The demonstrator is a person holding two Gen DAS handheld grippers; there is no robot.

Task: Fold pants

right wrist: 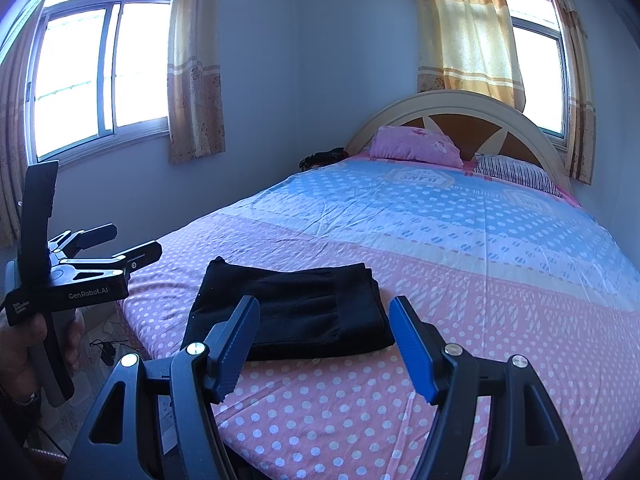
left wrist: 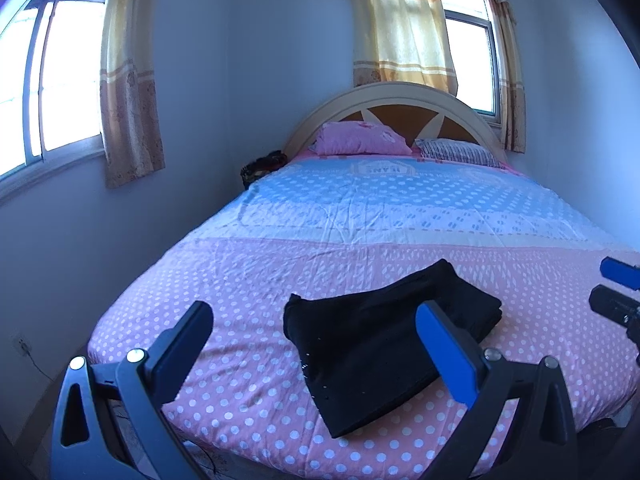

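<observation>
Black pants (left wrist: pixel 380 344) lie folded into a compact rectangle on the pink polka-dot bedspread (left wrist: pixel 256 280) near the foot of the bed. My left gripper (left wrist: pixel 316 314) hovers just short of them, open, with nothing between its fingers. In the right wrist view the folded pants (right wrist: pixel 288 292) rest flat, and my right gripper (right wrist: pixel 324 304) is open and empty in front of them. The left gripper (right wrist: pixel 138 238) shows at the left edge, held by a hand (right wrist: pixel 16 344) beside the bed. The right gripper (left wrist: pixel 598 283) pokes in at the right edge of the left wrist view.
A pink pillow (left wrist: pixel 360 140) and a striped pillow (left wrist: pixel 460 152) lie against the arched headboard (left wrist: pixel 392 96). Curtained windows (right wrist: pixel 100 72) stand on two walls. A dark bundle (left wrist: pixel 262 166) sits by the bed's far left corner. A cable and plug (right wrist: pixel 108 350) lie on the floor.
</observation>
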